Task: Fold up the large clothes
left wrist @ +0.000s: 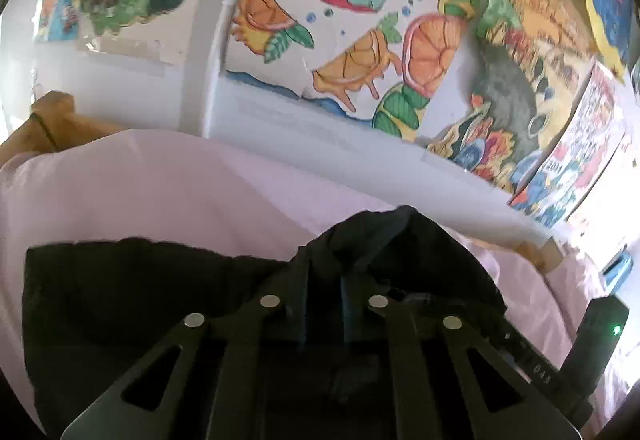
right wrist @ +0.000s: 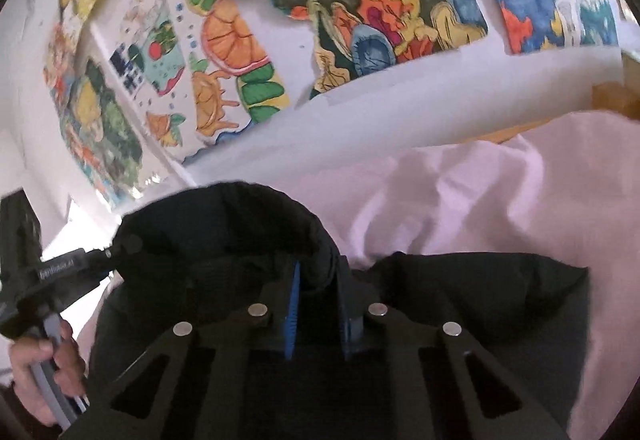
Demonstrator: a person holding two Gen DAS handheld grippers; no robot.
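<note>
A black garment (left wrist: 140,300) lies spread on a pale pink sheet (left wrist: 160,191). My left gripper (left wrist: 324,296) is shut on a raised fold of the garment's far edge, and the cloth bunches up over its fingertips. In the right wrist view the same black garment (right wrist: 480,300) humps up around my right gripper (right wrist: 318,292), whose blue pads (right wrist: 294,304) pinch a fold of its edge. The left gripper (right wrist: 48,272) shows at the left of that view, held by a hand (right wrist: 48,368). The right gripper's body (left wrist: 600,332) shows at the right edge of the left view.
A white wall (left wrist: 180,79) covered with colourful paintings (left wrist: 432,51) rises close behind the sheet. A brown object (left wrist: 52,119) pokes up past the sheet's far left edge, and another brown shape (right wrist: 616,95) sits at the far right.
</note>
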